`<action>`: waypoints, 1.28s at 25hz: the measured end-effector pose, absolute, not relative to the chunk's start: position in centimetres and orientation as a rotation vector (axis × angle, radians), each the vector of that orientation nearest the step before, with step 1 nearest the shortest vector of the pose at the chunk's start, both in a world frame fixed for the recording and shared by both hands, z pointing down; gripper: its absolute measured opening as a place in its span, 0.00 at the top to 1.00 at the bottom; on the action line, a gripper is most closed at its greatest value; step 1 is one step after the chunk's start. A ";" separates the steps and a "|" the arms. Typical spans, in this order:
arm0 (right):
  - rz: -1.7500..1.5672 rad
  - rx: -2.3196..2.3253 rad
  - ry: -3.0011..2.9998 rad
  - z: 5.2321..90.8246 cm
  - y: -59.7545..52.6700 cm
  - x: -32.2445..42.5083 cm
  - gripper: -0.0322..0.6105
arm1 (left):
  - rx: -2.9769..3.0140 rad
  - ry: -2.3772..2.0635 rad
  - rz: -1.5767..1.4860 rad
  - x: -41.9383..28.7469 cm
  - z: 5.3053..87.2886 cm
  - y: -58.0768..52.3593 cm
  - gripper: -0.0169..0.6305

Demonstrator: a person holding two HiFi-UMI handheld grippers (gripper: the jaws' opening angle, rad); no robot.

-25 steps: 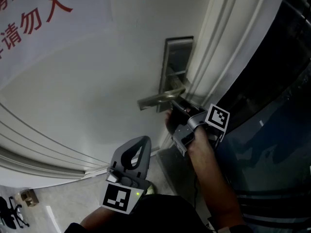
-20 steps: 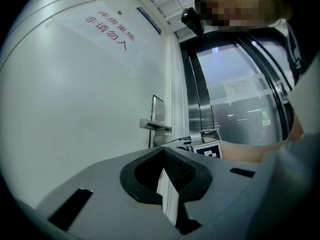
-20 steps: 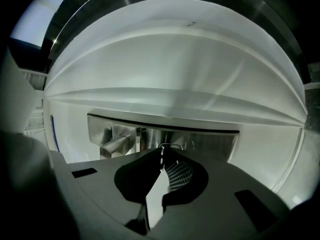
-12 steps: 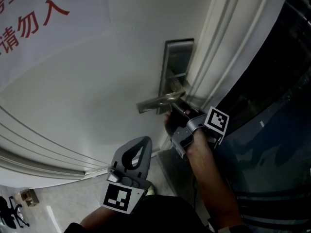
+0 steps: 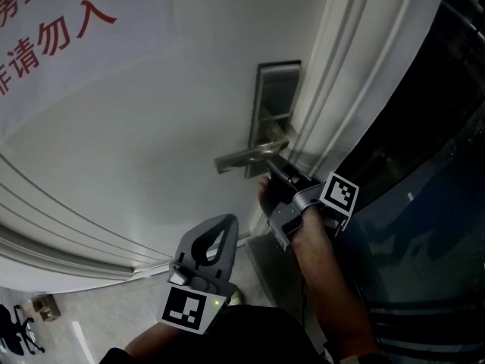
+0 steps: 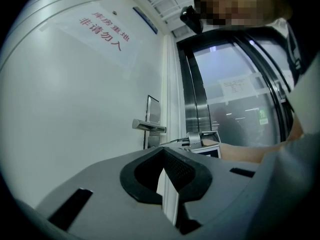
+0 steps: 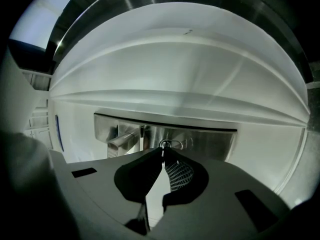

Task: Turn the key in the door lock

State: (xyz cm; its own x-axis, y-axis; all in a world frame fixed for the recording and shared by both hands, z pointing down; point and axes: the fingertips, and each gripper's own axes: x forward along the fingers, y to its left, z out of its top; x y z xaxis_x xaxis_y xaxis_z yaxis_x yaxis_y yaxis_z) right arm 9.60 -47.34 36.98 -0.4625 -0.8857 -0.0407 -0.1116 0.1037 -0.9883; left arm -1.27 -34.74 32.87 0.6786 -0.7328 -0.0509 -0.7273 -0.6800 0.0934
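A steel lock plate (image 5: 274, 97) with a lever handle (image 5: 246, 156) sits on the white door (image 5: 136, 142). My right gripper (image 5: 276, 170) is pressed up just under the handle, against the plate. In the right gripper view its jaws are closed, with the small metal key (image 7: 170, 144) at their tips in front of the plate (image 7: 210, 139); the handle (image 7: 122, 139) sticks out to the left. My left gripper (image 5: 220, 232) hangs lower, away from the door, shut with nothing in it. From the left gripper view the handle (image 6: 149, 126) and the right gripper (image 6: 194, 140) are seen sideways on.
A notice with red characters (image 5: 53, 29) is stuck on the door's upper left. The door frame (image 5: 356, 74) runs beside the lock, with a dark glass panel (image 5: 432, 173) to its right. Floor with small clutter (image 5: 30, 317) shows at the bottom left.
The right gripper's marker cube has dropped slightly while its jaws stay at the lock. The left gripper has barely moved.
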 end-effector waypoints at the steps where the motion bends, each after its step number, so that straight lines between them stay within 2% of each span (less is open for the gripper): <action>1: -1.424 -0.992 1.697 37.0 -47.4 9.6 0.92 | 2.817 -1.230 -0.131 -1.3 32.8 -34.7 0.97; 13: -1.402 -1.021 1.743 36.8 -47.2 9.5 0.92 | 2.823 -1.230 -0.134 -1.6 32.8 -34.3 0.97; 23: -1.386 -0.959 1.760 36.1 -42.8 9.3 0.92 | 2.828 -1.166 -0.148 0.5 32.8 -33.2 0.97; 32: -1.023 -1.180 2.159 35.0 -36.8 9.0 0.93 | 2.814 -1.179 -0.145 2.1 32.6 -30.9 0.97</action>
State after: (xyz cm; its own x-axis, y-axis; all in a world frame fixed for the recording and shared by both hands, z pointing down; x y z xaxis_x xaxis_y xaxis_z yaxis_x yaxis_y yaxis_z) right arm 8.98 -36.77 35.05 -0.5181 -0.8538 -0.0510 -0.5015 0.3516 -0.7905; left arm 2.14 -30.93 32.63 0.6981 -0.7139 -0.0541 -0.7057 -0.6989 0.1165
